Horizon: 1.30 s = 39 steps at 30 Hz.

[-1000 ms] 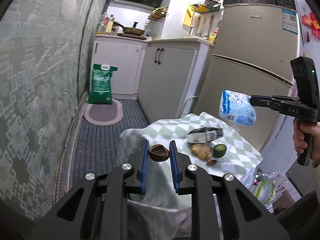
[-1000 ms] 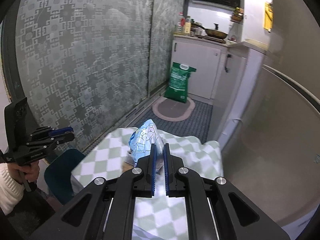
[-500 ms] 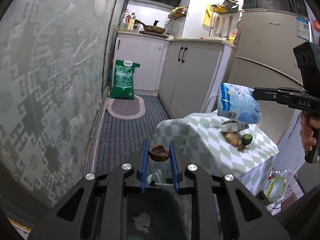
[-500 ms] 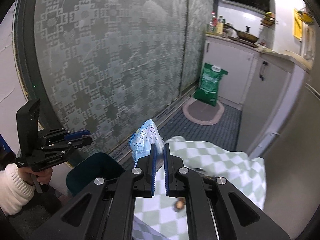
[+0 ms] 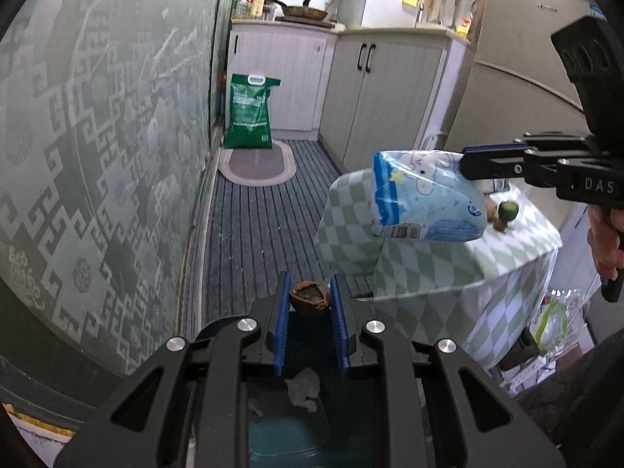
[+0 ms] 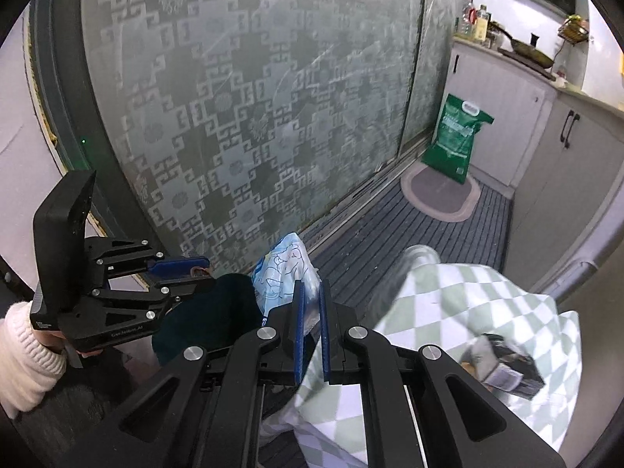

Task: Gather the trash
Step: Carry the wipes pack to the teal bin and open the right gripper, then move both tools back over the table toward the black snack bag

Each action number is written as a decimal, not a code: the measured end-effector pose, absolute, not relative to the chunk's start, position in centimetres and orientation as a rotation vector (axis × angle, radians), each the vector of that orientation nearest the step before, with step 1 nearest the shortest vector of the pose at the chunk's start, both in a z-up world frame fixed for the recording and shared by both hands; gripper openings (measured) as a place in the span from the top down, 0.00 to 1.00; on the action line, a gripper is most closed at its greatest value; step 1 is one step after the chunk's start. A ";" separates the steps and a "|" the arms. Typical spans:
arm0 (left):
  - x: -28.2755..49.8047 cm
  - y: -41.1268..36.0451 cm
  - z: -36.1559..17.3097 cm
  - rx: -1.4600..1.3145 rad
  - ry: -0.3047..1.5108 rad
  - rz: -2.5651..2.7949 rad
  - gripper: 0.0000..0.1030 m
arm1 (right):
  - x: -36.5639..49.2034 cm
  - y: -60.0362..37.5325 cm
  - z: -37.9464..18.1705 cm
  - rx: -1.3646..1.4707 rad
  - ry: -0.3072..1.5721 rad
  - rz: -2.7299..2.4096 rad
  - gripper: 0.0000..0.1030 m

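I have the left claw [image 5: 310, 304] clamped on a brown husk [image 5: 310, 301], a hollow, dried fruit shell, pinched between the blue pads [image 5: 281, 327]. It hangs directly above the dark teal bin [image 5: 288, 436], whose mouth fills the bottom of the left wrist view; a crumpled scrap [image 5: 303, 389] already lies inside. The right claw [image 6: 311, 323] grips a pale blue wrapper [image 6: 282, 273] by one end, so the bag sticks out ahead of the fingers. In the right wrist view the wrapper is near the bin [image 6: 206, 312] but seems short of its mouth, over the gap between the bin and the near corner of the checked counter [image 6: 507, 312].

I judge this to be the drop step: both pieces are lifted and carried off the counter, and the husk is in place to fall. My next move is to part the left fingers and let the husk fall, keeping it centred so it does not strike the rim. Then I need to bring the wrapper further over the opening before letting go; it looks light and may flutter aside.

More trash remains on the counter: a green fruit [image 5: 508, 210] with brown bits beside it near the far edge, and a dark packet [image 6: 507, 366].
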<state>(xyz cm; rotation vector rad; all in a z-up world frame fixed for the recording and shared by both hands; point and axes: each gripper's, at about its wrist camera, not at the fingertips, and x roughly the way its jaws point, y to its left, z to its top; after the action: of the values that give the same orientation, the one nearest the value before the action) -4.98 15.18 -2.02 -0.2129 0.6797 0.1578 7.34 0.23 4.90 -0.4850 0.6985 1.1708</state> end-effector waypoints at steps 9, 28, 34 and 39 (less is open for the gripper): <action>-4.6 15.6 -4.8 -0.175 0.819 0.167 0.78 | 7.6 2.0 2.6 -0.496 0.795 1.170 0.93; -6.7 17.1 -3.2 -0.223 0.719 0.176 0.77 | 5.2 6.0 -2.4 -0.640 0.949 1.189 0.93; -7.5 17.2 -1.3 -0.239 0.609 0.185 0.77 | 4.7 6.4 -3.2 -0.657 0.978 1.211 0.90; -8.3 17.0 0.8 -0.267 0.488 0.165 0.70 | 4.5 6.0 -2.3 -0.607 0.949 1.254 0.66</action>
<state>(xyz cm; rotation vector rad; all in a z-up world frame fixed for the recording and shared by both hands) -8.32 16.99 0.76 -0.2672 0.4881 0.1653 4.48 5.98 -2.25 -0.6069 0.9487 1.2544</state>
